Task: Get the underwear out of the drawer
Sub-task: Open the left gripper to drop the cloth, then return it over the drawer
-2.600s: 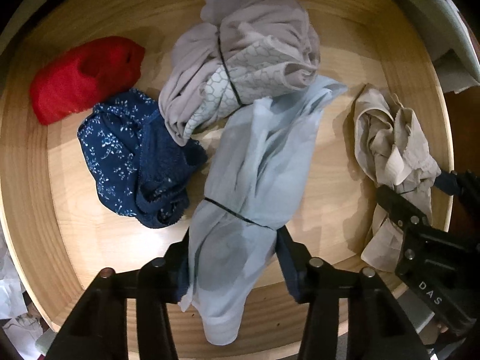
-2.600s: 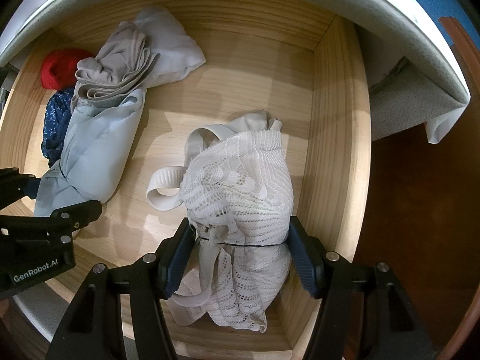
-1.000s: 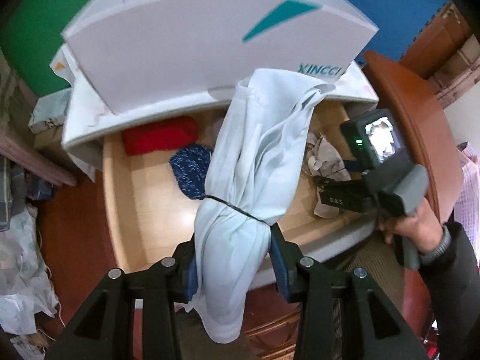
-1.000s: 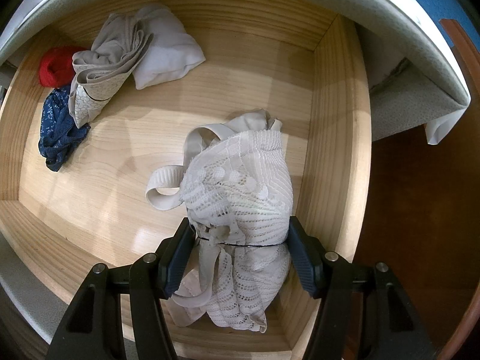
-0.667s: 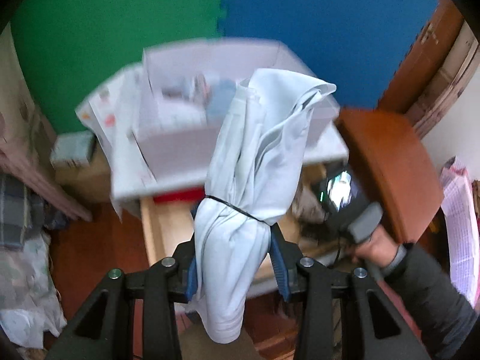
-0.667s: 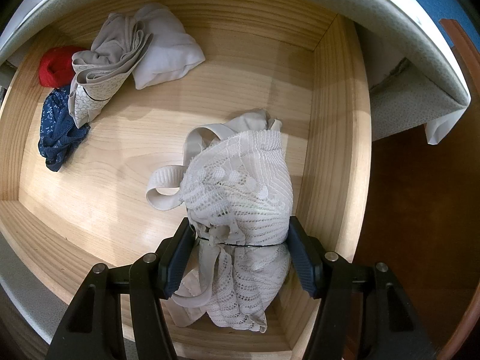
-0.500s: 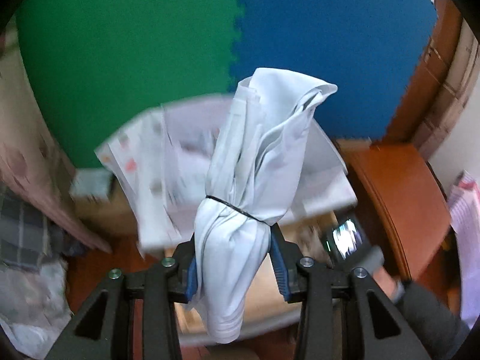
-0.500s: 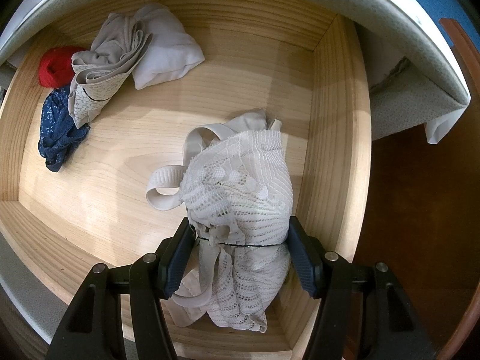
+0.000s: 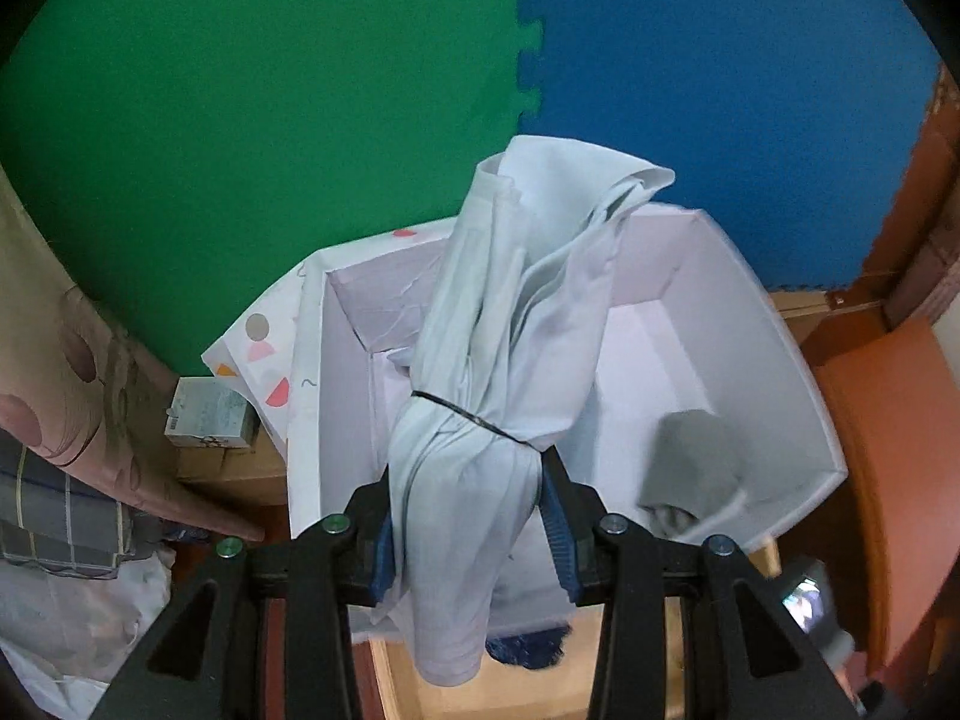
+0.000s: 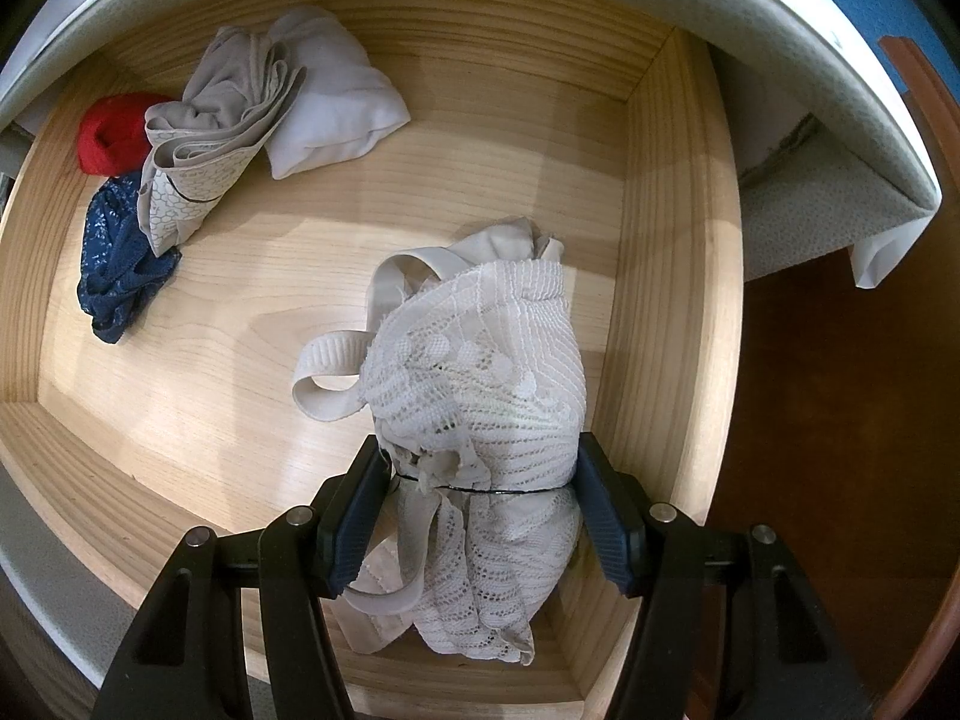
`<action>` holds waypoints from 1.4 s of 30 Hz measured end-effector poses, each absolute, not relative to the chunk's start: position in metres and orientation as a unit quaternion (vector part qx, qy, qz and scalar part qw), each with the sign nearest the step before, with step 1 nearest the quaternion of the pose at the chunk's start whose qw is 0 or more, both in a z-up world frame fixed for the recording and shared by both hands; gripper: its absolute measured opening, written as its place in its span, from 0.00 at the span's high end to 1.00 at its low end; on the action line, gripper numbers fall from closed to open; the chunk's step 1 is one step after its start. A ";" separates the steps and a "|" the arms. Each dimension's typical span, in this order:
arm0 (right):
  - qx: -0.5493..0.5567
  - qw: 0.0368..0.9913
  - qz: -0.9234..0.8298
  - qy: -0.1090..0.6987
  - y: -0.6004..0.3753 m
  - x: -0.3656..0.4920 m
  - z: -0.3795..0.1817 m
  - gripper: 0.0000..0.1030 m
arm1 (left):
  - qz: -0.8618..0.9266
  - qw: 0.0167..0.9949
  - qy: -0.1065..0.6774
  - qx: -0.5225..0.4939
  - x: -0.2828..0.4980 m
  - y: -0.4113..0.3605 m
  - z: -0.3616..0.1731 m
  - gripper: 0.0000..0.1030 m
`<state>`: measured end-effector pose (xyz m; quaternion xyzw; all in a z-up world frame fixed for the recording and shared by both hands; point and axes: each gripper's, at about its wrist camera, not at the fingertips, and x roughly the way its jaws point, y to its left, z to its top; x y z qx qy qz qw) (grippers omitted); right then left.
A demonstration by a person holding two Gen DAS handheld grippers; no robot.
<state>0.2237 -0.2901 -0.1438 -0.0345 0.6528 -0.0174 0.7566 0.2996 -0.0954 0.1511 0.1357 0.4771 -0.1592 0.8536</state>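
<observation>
My left gripper (image 9: 468,525) is shut on a pale blue bundle of underwear (image 9: 504,360) tied with a black band, held in the air in front of an open white box (image 9: 774,360). A grey garment (image 9: 690,468) lies inside the box. My right gripper (image 10: 480,516) is shut on a white lace bundle (image 10: 486,408) resting in the right front part of the wooden drawer (image 10: 672,276). In the drawer's far left lie a red piece (image 10: 111,135), a navy floral piece (image 10: 117,264) and a grey-white bundle (image 10: 240,114).
A green and blue foam mat wall (image 9: 300,90) stands behind the box. A small carton (image 9: 210,417) and a patterned cloth (image 9: 72,384) are at the left. A white-edged top (image 10: 840,90) overhangs the drawer's back. Brown wood floor (image 10: 840,420) is right of the drawer.
My left gripper has lifted the pale blue bundle out of the drawer and swung it up towards the white box. My right gripper has stayed still on the lace bundle.
</observation>
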 end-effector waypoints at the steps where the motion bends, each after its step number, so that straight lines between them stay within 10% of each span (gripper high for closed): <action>1: -0.035 0.756 -0.018 0.653 -0.289 0.224 -0.144 0.43 | -0.151 0.850 0.485 0.138 0.307 -0.097 0.140 0.60; 42: -0.037 0.755 -0.020 0.654 -0.289 0.227 -0.147 0.43 | -0.114 0.877 0.444 0.147 0.177 -0.018 0.095 0.45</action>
